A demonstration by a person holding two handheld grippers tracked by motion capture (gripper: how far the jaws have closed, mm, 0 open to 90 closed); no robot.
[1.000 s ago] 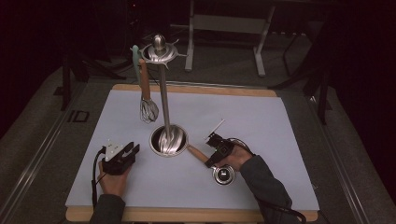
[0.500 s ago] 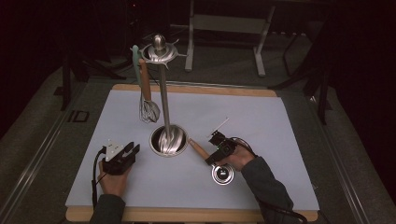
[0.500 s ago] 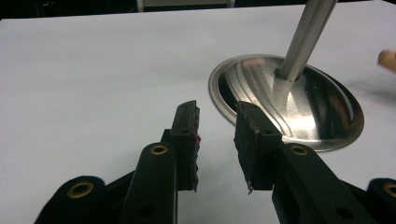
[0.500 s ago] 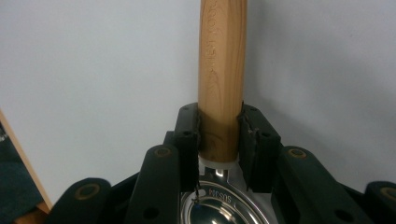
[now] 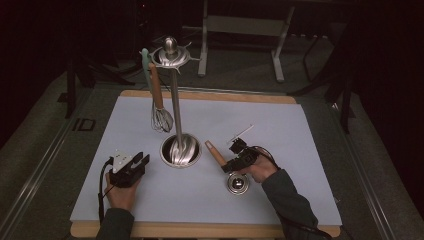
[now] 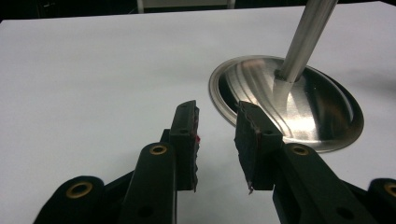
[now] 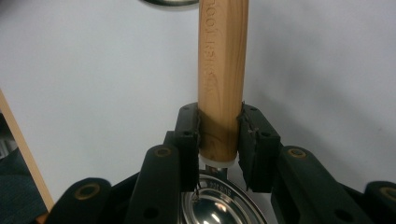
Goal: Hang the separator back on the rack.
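The right gripper (image 5: pixel 231 165) is clamped on a measuring spoon with a round steel bowl and a light wooden handle (image 5: pixel 216 153). In the right gripper view its two black jaws press on both sides of the handle (image 7: pixel 222 84) at the end next to the bowl, and the polished bowl (image 7: pixel 219 205) sits just behind the pads, close to the camera. In the high view the handle juts out from the jaws toward the left and a little to the far side, its tip near the round base of the tall steel utensil stand (image 5: pixel 180 150) but apart from it. The bowl (image 5: pixel 237 183) appears to rest on the pale blue mat (image 5: pixel 280 130), on the near side of the right hand, though the dim light makes contact hard to judge.

The left gripper (image 5: pixel 139 163) lies on the near left of the mat, its jaws pointing at the stand's base. In the left gripper view the jaws stand moderately apart with nothing between them, and the base (image 6: pixel 327 107) lies just beyond the right jaw.

A wire whisk with a wooden handle (image 5: pixel 159 107) hangs from the stand's top ring, on the far left side.
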